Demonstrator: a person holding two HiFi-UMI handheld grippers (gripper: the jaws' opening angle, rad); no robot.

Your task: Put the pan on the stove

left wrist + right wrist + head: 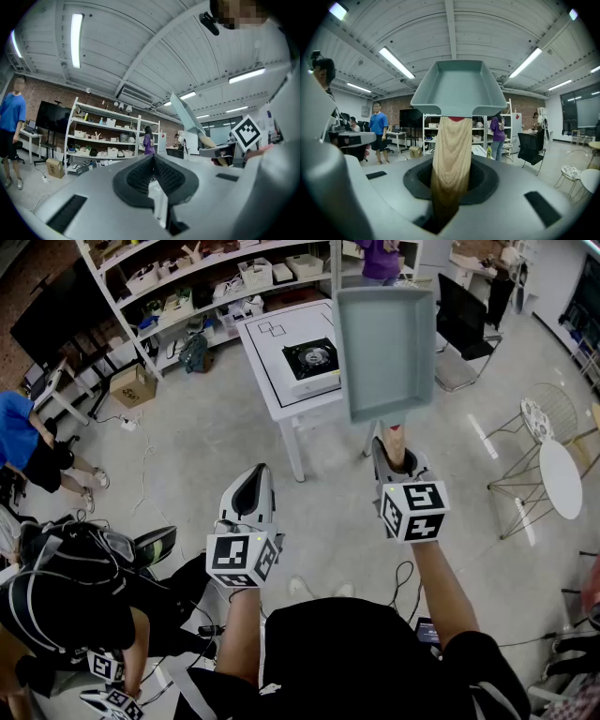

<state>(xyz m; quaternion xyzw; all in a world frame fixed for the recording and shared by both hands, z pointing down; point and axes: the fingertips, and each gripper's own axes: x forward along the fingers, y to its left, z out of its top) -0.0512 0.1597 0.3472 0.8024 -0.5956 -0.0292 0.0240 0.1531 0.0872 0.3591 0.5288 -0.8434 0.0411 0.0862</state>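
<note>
A square grey pan (386, 351) with a wooden handle (451, 159) is held up in the air, well above the floor, by my right gripper (394, 454), which is shut on the handle. In the right gripper view the pan (458, 89) rises straight above the jaws. The black stove (312, 359) sits on a white table (272, 371) ahead, left of the pan. My left gripper (249, 495) hangs lower at the left, shut and empty. In the left gripper view its jaws (153, 176) are pressed together, with the pan (186, 115) at the right.
Shelves (187, 282) with boxes line the back wall. A black chair (464, 329) stands right of the table, and a round white table (561, 476) with a wire chair (544, 413) is at far right. People stand at the left (28, 442) and behind the table (380, 259).
</note>
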